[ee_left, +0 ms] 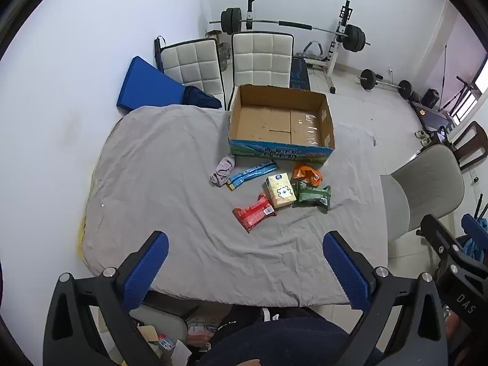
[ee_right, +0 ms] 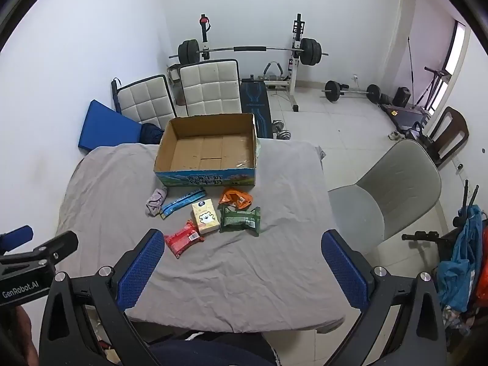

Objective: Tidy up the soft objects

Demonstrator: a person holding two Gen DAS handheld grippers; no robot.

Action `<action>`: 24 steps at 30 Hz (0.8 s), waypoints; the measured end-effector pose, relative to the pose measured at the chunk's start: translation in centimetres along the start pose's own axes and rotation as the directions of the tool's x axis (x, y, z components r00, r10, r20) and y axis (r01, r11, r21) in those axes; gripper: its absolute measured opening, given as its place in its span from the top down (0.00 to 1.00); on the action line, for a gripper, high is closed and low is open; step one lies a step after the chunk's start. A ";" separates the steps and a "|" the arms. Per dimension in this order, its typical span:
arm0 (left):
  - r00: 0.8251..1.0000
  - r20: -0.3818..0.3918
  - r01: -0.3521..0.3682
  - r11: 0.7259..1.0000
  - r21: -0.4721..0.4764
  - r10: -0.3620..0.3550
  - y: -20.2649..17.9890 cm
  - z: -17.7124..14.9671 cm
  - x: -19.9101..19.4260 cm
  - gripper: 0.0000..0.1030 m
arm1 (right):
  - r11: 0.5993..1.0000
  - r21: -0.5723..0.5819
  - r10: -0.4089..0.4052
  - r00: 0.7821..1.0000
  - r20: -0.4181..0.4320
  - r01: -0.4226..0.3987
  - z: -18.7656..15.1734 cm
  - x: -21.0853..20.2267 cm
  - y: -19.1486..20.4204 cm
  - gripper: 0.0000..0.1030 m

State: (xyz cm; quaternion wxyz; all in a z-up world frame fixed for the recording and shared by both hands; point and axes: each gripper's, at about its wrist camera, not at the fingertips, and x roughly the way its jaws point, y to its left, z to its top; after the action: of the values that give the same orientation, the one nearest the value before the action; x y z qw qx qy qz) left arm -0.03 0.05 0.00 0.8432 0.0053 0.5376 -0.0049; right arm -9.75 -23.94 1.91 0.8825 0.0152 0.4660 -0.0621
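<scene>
An open, empty cardboard box (ee_left: 280, 122) (ee_right: 207, 152) stands at the far side of the grey-clothed table (ee_left: 170, 183) (ee_right: 244, 259). In front of it lie a pink cloth (ee_left: 223, 170) (ee_right: 156, 201), a blue packet (ee_left: 253, 172) (ee_right: 182, 202), an orange packet (ee_left: 307, 175) (ee_right: 235, 199), a cream tissue pack (ee_left: 280, 190) (ee_right: 206, 216), a green packet (ee_left: 311, 196) (ee_right: 241, 219) and a red packet (ee_left: 253, 215) (ee_right: 182, 238). My left gripper (ee_left: 245, 270) and right gripper (ee_right: 244, 265) are open and empty, held above the table's near edge.
Two white padded chairs (ee_left: 225, 61) (ee_right: 183, 94) stand behind the table, with a blue cushion (ee_left: 146, 84) by the wall. A grey chair (ee_left: 424, 189) (ee_right: 384, 201) is at the table's right. A barbell rack (ee_right: 253, 52) and weights stand on the floor beyond.
</scene>
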 end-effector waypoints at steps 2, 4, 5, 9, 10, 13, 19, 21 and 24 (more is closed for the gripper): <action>1.000 0.004 0.003 1.000 -0.001 -0.003 0.1 -0.1 0.1 0.00 | 1.000 0.010 0.013 1.000 -0.007 -0.013 0.0 0.0 0.0 0.00; 1.000 0.001 -0.001 1.000 -0.003 0.001 0.4 0.2 0.1 0.00 | 1.000 0.013 0.014 1.000 -0.010 -0.014 0.0 0.1 0.0 0.00; 1.000 0.008 -0.004 1.000 -0.002 0.004 0.4 0.2 -0.1 0.00 | 1.000 0.014 0.010 1.000 -0.009 -0.010 0.0 0.0 0.0 0.00; 1.000 0.007 0.003 1.000 -0.004 -0.003 0.7 0.5 -0.4 0.00 | 1.000 0.021 -0.001 1.000 -0.004 0.001 0.2 -0.1 0.1 0.00; 1.000 0.010 0.006 1.000 -0.010 -0.005 1.0 0.7 -0.5 0.00 | 1.000 0.017 0.002 1.000 0.003 -0.002 0.3 -0.3 0.5 0.00; 1.000 0.016 -0.003 1.000 -0.001 0.003 0.4 0.4 -0.8 0.00 | 1.000 0.013 0.000 1.000 0.010 0.000 0.3 -0.7 0.9 0.00; 1.000 0.026 -0.015 1.000 0.007 0.015 -0.1 0.3 -1.1 0.00 | 1.000 0.006 0.011 1.000 0.016 -0.012 0.1 -0.6 0.9 0.00; 1.000 0.024 -0.014 1.000 0.009 0.013 -0.1 0.3 -0.9 0.00 | 1.000 0.009 0.014 1.000 0.017 -0.014 0.0 -0.3 0.8 0.00; 1.000 0.020 -0.009 1.000 0.008 0.009 0.1 0.3 -0.8 0.00 | 1.000 0.009 0.013 1.000 0.018 -0.013 0.1 -0.4 0.9 0.00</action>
State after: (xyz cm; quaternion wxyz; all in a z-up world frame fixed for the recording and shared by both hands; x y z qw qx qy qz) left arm -0.14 0.10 0.84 0.8486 0.0110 0.5290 -0.0032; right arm -9.82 -23.05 2.28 0.8869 0.0215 0.4577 -0.0585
